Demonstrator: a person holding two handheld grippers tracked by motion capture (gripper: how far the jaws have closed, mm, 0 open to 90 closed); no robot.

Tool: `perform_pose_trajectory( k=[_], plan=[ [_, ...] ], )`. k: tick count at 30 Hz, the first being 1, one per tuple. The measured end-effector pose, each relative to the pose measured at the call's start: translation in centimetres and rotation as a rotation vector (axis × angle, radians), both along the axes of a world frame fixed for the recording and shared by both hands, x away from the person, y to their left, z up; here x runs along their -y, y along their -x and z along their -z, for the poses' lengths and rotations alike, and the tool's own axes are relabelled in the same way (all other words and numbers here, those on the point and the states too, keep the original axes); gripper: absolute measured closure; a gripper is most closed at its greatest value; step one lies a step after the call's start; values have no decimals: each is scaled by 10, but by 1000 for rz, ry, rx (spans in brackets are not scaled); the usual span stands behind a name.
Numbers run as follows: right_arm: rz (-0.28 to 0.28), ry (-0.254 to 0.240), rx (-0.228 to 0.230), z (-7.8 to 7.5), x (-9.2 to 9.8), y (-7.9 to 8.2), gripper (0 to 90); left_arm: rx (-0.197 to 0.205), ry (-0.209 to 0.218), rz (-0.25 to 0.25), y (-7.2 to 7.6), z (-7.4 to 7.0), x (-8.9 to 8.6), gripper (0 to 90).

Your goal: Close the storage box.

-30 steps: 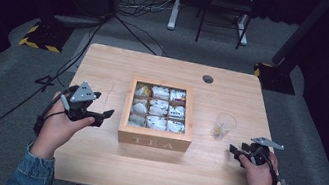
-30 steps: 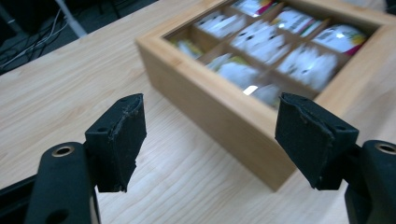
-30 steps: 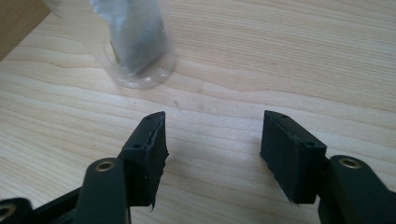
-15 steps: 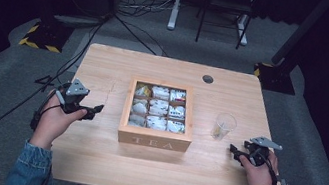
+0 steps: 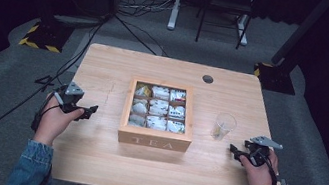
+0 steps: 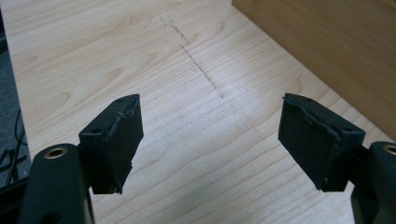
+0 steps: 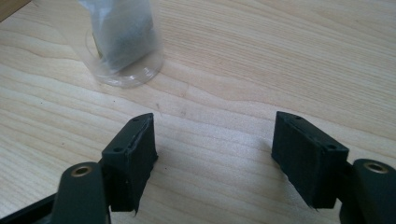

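with both sets of jaws apart and nothing between them, neither hand is carrying anything. left gripper (image 5: pixel 90 111) has just been opening, over bare table (image 5: pixel 90 161) just left of the tea box (image 5: pixel 154 136). right gripper (image 5: pixel 235 152) has just been opening too, low on the wood, aimed at the plastic cup (image 7: pixel 122 42) a little ahead. cup stands upright right of the box, a tea bag (image 7: pixel 126 28) already inside it. box is lidless, compartments full of bags. looks like a rest pose: bag delivered, both tools parked clear of box and cup.
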State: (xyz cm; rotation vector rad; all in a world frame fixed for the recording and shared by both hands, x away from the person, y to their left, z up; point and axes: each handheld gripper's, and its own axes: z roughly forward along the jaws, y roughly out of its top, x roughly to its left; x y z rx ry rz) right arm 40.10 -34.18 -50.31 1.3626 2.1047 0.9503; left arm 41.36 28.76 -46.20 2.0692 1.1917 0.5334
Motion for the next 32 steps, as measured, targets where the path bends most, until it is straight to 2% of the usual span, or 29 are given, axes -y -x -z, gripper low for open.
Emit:
perform_pose_trajectory(
  k=[6,16,23,25,27,32],
  plan=[
    [0,0,0,0,0,0,308,-29,-35,8,-6,15,2,227],
    [0,0,0,0,0,0,308,-67,-48,21,-11,31,6,226],
    [0,0,0,0,0,0,308,-86,-31,10,-13,37,5,210],
    [0,0,0,0,0,0,308,-88,0,9,-13,40,4,180],
    [0,0,0,0,0,0,308,-76,1,15,-14,42,6,113],
    [0,0,0,0,0,0,308,-76,-2,9,-13,42,6,111]
  ],
)
